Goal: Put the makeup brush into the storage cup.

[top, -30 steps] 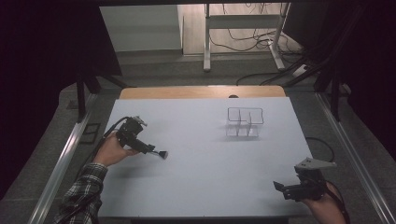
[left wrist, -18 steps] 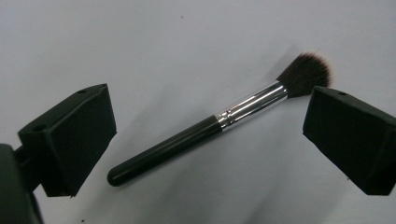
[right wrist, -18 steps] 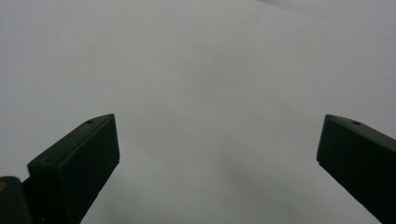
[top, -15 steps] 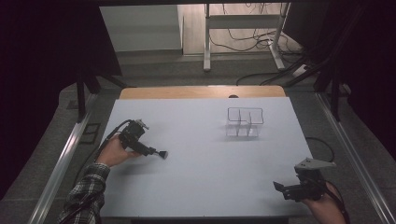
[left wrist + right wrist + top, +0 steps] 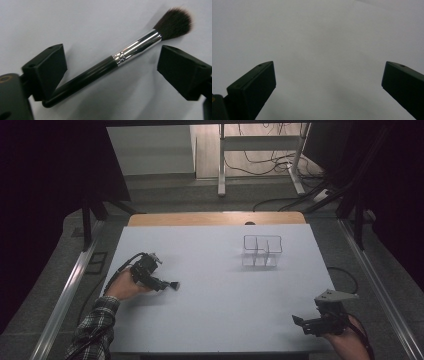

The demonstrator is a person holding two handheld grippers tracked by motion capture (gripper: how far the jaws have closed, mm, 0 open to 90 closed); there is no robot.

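— Looking along the left gripper [image 5: 110, 72], what lies between the jaws?

— Lying on the table [image 5: 75, 22] is a makeup brush [image 5: 112, 61]: a slim, glossy black round handle, then a polished chrome ferrule with a crimped ring where it meets the handle, then a soft, dark, rounded tuft of bristles. It runs on a slant across the gap, its handle end passing close under one jaw block, the tuft reaching up past the other.

— Are the jaws gripping it?

— Not that I can see. They have just been closing, with the brush between them, yet they are spread wide and the far block stands off the ferrule. Whether the near block touches the handle I cannot tell. The blocks are matte black, wedge-shaped, with flat faces and sharp edges.

— Where is this on the table?

— In the high view the left gripper [image 5: 170, 285] sits at the left side of the smooth, pale table [image 5: 220, 320], held in a hand [image 5: 125, 285] with a plaid sleeve [image 5: 95, 327]. The brush there is too small to make out.

— The right gripper [image 5: 300, 322]?

— Near the front right corner, a grey three-cornered plate on top. Its own view shows the jaws parted wide over bare matte surface, nothing between them.

— Anything else?

— A clear, boxy organizer [image 5: 262, 251] with thin partition walls stands toward the far right, well apart from both grippers.
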